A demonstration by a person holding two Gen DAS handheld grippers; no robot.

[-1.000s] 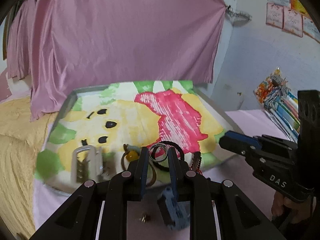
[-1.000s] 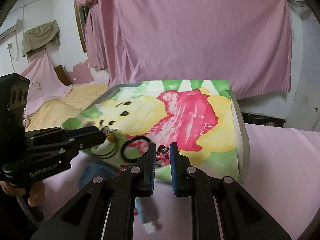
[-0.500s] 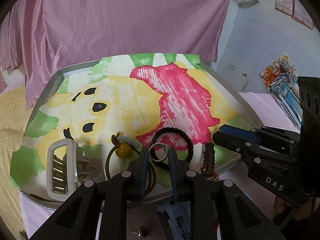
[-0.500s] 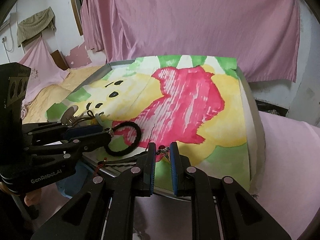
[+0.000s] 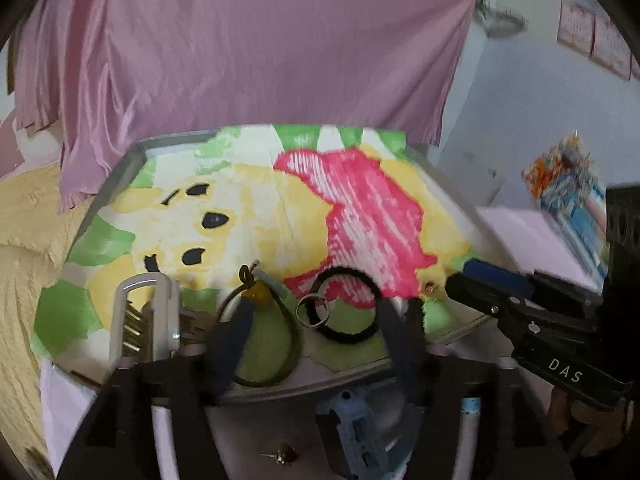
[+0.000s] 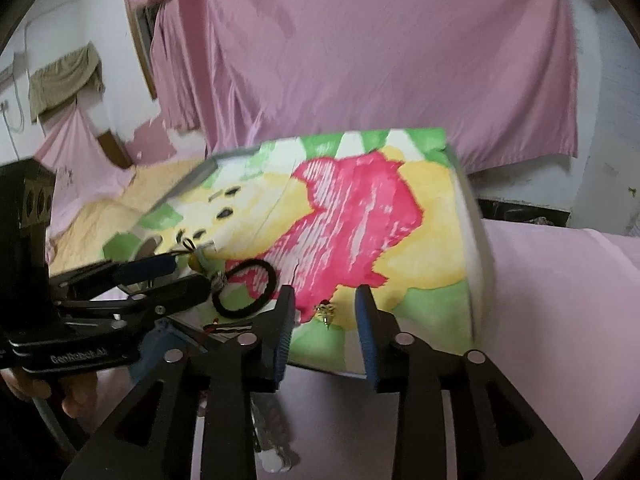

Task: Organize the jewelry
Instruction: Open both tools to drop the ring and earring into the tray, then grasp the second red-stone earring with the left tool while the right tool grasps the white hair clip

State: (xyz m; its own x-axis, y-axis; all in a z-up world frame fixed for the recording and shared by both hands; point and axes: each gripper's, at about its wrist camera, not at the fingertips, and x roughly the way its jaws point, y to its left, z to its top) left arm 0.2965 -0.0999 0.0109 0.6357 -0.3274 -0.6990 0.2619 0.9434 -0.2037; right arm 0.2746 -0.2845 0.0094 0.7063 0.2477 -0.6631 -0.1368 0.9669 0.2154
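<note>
Jaws on both my grippers had just been opening and gripped nothing: my left gripper (image 5: 316,324) stood wide around a silver ring (image 5: 313,310) lying on the painted tray (image 5: 120,168) against a black hair tie (image 5: 347,305), while my right gripper (image 6: 325,322) stood narrower, a small gold earring (image 6: 325,312) lying free between them.

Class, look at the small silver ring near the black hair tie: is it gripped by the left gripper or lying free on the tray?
Free: the silver ring lies on the tray, left gripper jaws just opened, apart from it.
</note>
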